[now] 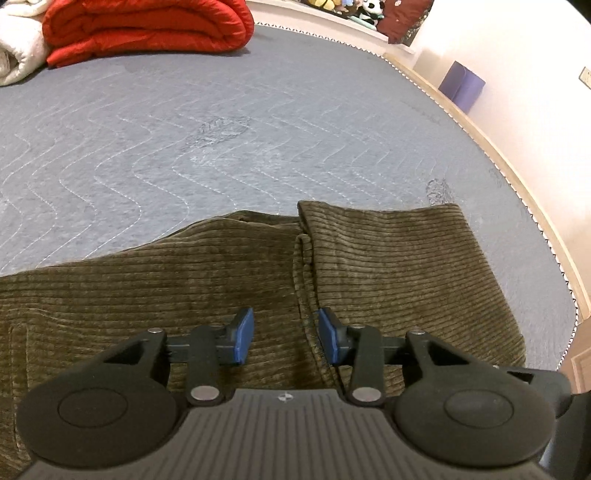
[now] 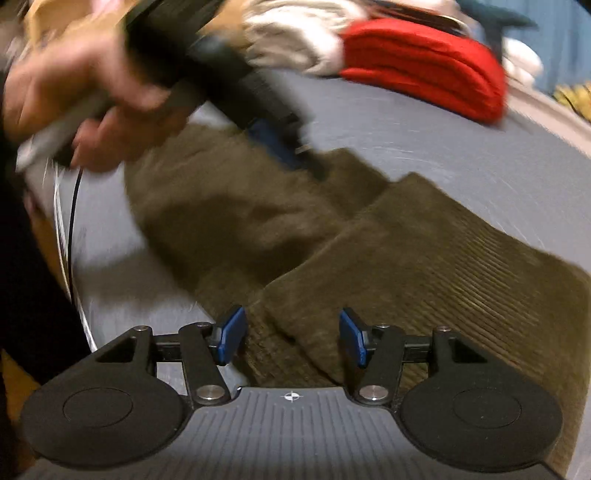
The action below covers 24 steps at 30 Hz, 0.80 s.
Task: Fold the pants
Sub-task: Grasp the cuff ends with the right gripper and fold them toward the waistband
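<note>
Olive-green corduroy pants lie flat on the grey-blue quilted bed cover, one layer folded over another with its edge running down the middle. My left gripper hovers low over that fold edge, its blue pads apart and only flat cloth showing in the gap. In the right wrist view the pants stretch away to the upper left. My right gripper stands open above their near corner, with nothing pinched. Further up, blurred, a person's hand holds the left gripper down on the pants.
A folded red quilt and a white blanket sit at the far side of the bed. The wooden bed rim curves along the right, with a purple box and plush toys beyond it.
</note>
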Tool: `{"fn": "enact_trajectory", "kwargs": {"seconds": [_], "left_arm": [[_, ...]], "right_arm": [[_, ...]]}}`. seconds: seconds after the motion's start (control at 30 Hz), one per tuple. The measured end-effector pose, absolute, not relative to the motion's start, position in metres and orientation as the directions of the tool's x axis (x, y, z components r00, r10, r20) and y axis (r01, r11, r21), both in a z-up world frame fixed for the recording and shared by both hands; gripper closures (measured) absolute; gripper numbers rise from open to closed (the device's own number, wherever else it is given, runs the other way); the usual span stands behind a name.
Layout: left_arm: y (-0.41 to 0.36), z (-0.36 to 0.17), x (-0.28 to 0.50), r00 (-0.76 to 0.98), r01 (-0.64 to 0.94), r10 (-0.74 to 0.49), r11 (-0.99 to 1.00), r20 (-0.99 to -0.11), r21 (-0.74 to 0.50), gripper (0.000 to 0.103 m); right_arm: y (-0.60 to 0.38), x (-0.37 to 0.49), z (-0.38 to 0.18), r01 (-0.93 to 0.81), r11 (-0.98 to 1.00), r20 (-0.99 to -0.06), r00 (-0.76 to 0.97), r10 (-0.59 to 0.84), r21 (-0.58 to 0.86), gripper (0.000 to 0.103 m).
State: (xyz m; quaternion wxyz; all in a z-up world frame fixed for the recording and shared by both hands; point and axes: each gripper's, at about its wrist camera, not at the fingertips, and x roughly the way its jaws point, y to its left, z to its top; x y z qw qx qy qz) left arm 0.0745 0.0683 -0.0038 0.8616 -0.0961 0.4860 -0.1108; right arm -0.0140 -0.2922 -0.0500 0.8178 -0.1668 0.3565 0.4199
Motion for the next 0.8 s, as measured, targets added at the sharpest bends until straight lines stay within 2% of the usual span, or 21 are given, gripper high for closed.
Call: {"fn": "enact_trajectory", "kwargs": {"seconds": [0.13, 0.17, 0.2, 0.23, 0.27, 0.43, 0.5, 0.57, 0.63, 0.67, 0.7, 0.77, 0.8], "left_arm": [[0.067, -0.007, 0.075, 0.497, 0.099, -0.27, 0.962, -0.825, -0.255, 0.059], [0.067, -0.008, 0.075, 0.497, 0.097, -0.267, 0.963, -0.826, -0.253, 0.059], [0.068, -0.009, 0.076, 0.497, 0.095, -0.266, 0.963, -0.826, -0.253, 0.059], [0.069, -0.009, 0.076, 0.498, 0.092, -0.266, 0.963, -0.826, -0.254, 0.059], [0.07, -0.009, 0.075, 0.499, 0.09, -0.266, 0.963, -0.825, -0.255, 0.059], [0.075, -0.008, 0.075, 0.505, 0.08, -0.263, 0.963, -0.822, -0.258, 0.059], [0.077, -0.009, 0.075, 0.503, 0.075, -0.261, 0.963, -0.824, -0.259, 0.059], [0.078, -0.009, 0.075, 0.501, 0.068, -0.261, 0.962, -0.825, -0.263, 0.059], [0.079, -0.009, 0.076, 0.5, 0.065, -0.266, 0.961, -0.824, -0.27, 0.055], [0.079, -0.009, 0.075, 0.501, 0.064, -0.27, 0.959, -0.822, -0.276, 0.053], [0.079, -0.008, 0.076, 0.501, 0.064, -0.276, 0.957, -0.82, -0.283, 0.052], [0.079, -0.009, 0.076, 0.496, 0.061, -0.292, 0.951, -0.818, -0.303, 0.051], [0.079, -0.01, 0.077, 0.491, 0.054, -0.306, 0.945, -0.816, -0.321, 0.05]], "right_arm": [[-0.274, -0.009, -0.059, -0.797, 0.603, -0.739, 0.43, 0.518, -0.041, 0.046], [-0.275, -0.006, -0.059, -0.794, 0.607, -0.74, 0.42, 0.526, -0.019, 0.056], [-0.278, -0.005, -0.057, -0.797, 0.603, -0.735, 0.407, 0.542, 0.003, 0.081], [-0.277, -0.003, -0.052, -0.8, 0.6, -0.726, 0.402, 0.558, 0.017, 0.083], [-0.28, -0.004, -0.044, -0.795, 0.607, -0.707, 0.423, 0.567, 0.011, 0.09], [-0.31, -0.004, 0.003, -0.789, 0.604, -0.558, 0.451, 0.696, 0.115, 0.09], [-0.309, -0.013, 0.001, -0.842, 0.531, -0.586, 0.385, 0.714, 0.095, 0.089], [-0.299, -0.025, -0.019, -0.89, 0.454, -0.679, 0.307, 0.667, 0.044, 0.089], [-0.29, -0.036, -0.038, -0.91, 0.414, -0.734, 0.293, 0.613, -0.017, 0.079], [-0.288, -0.04, -0.042, -0.909, 0.413, -0.74, 0.312, 0.595, -0.051, 0.066], [-0.286, -0.045, -0.044, -0.908, 0.411, -0.739, 0.333, 0.586, -0.083, 0.048], [-0.282, -0.05, -0.044, -0.906, 0.405, -0.723, 0.364, 0.587, -0.127, 0.031], [-0.28, -0.052, -0.045, -0.903, 0.404, -0.718, 0.377, 0.585, -0.146, 0.029]]}}
